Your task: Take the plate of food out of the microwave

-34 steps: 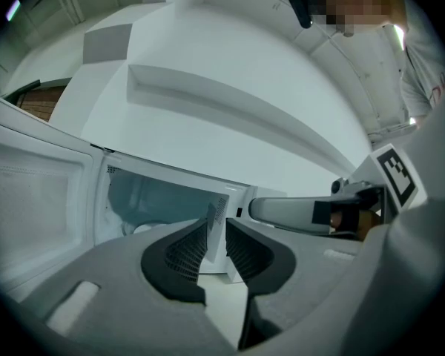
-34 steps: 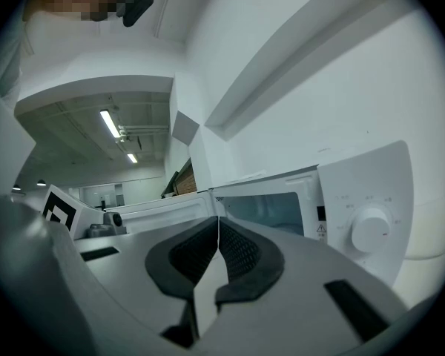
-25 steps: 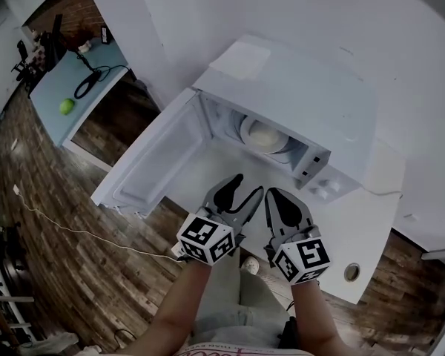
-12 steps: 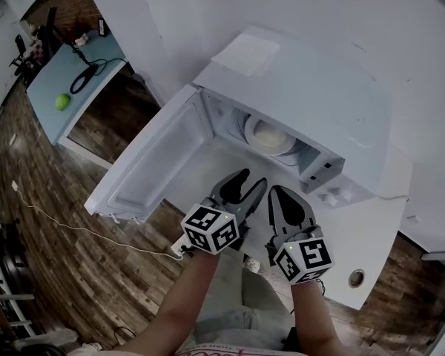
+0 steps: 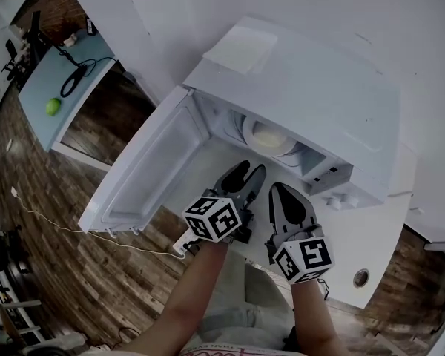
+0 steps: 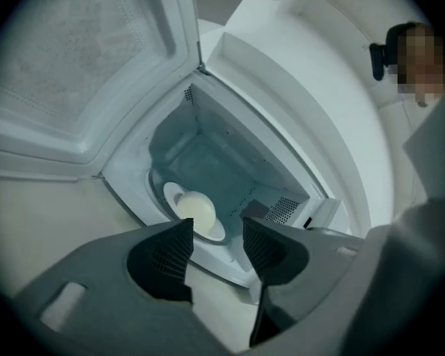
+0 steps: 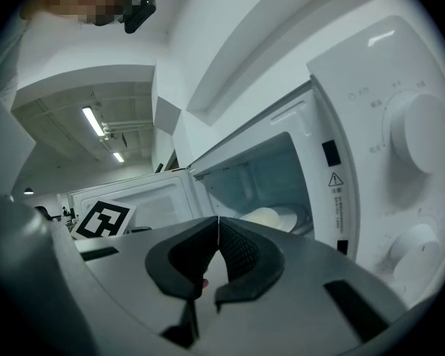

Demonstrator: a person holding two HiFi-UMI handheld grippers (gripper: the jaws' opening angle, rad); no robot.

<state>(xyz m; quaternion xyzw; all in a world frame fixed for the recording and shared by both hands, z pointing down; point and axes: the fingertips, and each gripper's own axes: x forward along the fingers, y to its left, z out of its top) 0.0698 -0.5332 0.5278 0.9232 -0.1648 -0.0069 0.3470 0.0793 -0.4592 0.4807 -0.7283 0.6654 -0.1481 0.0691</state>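
A white microwave (image 5: 311, 87) stands on a white counter with its door (image 5: 144, 173) swung wide open to the left. Inside, a white plate (image 5: 282, 148) holds a pale round mound of food (image 5: 267, 136); the plate (image 6: 174, 196) and the food (image 6: 196, 210) also show in the left gripper view, and the food (image 7: 263, 217) in the right gripper view. My left gripper (image 5: 246, 173) is open just in front of the cavity mouth, its jaws apart with nothing between them. To its right my right gripper (image 5: 280, 191) is shut and empty, short of the opening.
The microwave's control knobs (image 7: 423, 136) sit at the right of its front. The counter's front edge (image 5: 334, 291) runs beneath my hands. A light blue table (image 5: 63, 76) with a green ball (image 5: 53, 106) and a black cable stands at the far left over wooden floor.
Both grippers have edged forward toward the microwave opening, the left one more. The plate has not moved.
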